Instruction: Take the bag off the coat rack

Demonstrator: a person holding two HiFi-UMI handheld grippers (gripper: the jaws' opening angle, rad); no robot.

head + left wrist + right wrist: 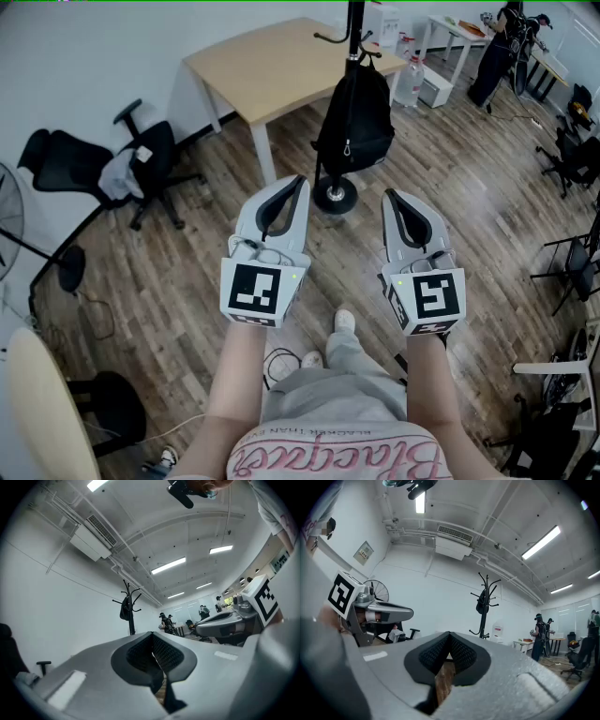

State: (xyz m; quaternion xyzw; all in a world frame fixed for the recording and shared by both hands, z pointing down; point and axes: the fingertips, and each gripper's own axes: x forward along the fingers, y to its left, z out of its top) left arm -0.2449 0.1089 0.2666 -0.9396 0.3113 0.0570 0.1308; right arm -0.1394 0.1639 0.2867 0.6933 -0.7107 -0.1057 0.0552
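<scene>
A black backpack [354, 120] hangs from a black coat rack [353, 23] whose round base [335, 195] stands on the wood floor ahead of me. In the gripper views the bag [125, 609] [482, 605] is a small dark shape high on the distant rack [131, 606] [485, 603]. My left gripper [297, 180] and right gripper [389, 195] are held side by side in front of my body, short of the rack, both shut with nothing between their jaws. The closed tips show in the left gripper view [152, 641] and in the right gripper view [449, 641].
A light wooden table [265, 64] stands behind the rack by the white wall. A black office chair [145, 161] is at the left, a fan [9, 225] at the far left edge. People stand by desks [502, 39] at the back right. Chairs and stands [572, 272] line the right side.
</scene>
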